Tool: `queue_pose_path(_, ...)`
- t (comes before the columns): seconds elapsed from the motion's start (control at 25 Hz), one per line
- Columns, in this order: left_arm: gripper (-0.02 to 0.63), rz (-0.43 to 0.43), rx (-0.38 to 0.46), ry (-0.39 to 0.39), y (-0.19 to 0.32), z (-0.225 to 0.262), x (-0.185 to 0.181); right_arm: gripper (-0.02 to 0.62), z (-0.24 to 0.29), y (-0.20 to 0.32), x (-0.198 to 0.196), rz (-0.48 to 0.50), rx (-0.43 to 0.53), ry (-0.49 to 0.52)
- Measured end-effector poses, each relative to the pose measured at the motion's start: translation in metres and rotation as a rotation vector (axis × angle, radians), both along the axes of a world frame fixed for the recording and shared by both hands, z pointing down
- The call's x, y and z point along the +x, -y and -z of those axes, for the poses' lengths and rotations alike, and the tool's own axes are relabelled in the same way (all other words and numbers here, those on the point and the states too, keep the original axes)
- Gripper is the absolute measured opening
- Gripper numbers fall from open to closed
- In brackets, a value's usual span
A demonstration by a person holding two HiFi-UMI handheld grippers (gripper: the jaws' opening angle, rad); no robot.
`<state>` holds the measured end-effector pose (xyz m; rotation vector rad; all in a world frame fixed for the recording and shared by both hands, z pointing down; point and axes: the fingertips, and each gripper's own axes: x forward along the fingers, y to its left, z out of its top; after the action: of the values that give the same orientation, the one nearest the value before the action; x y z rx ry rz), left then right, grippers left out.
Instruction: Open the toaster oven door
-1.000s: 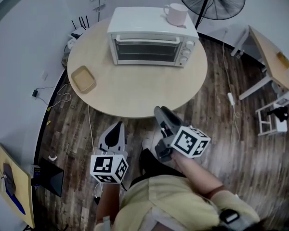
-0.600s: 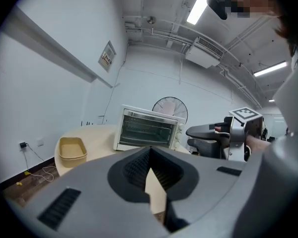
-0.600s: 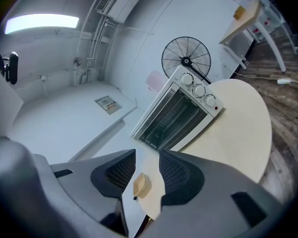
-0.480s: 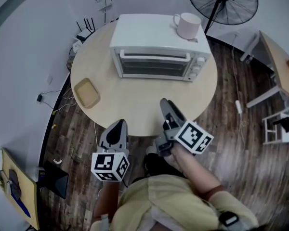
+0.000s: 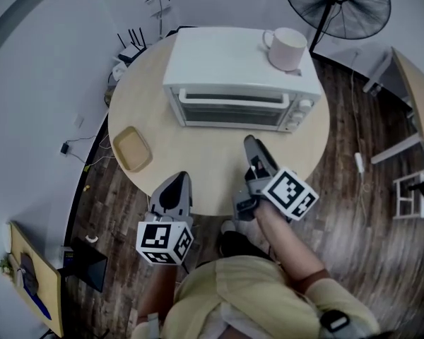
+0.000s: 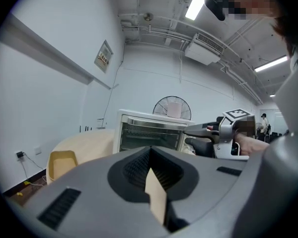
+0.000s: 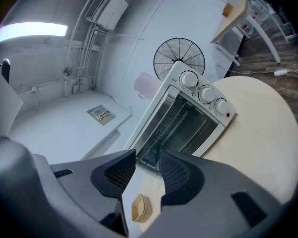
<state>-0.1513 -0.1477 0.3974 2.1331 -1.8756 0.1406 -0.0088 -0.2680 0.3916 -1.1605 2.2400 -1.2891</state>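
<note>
Approach: right gripper open-jawed, empty; toaster oven door shut at 12 o'clock. Clamp handle at centre, pull toward 6 o'clock. Left gripper closed, empty.

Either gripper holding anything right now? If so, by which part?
Nothing is held. The left gripper has its jaws together, empty; the right gripper has its jaws apart with nothing between them, short of the toaster oven and its door handle.
</note>
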Motion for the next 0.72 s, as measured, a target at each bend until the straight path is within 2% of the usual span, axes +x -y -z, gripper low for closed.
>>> queue_pose_path(0.28,0.0,0.024,0.002,-0.013,0.016,-0.002,-0.015,0.131,0.006,0.034,-0.013,-0.013,-0.001,0.026)
queue_pose_path(0.4,0.002,0.023,0.002,-0.015,0.024,-0.004,-0.018,0.132,0.006,0.046,-0.016,-0.019,0.0,0.008)
queue_pose_path(0.72,0.0,0.001,0.011,-0.025,0.051,-0.006,-0.017,0.132,0.013,0.067,-0.023,-0.024,-0.005,0.075)
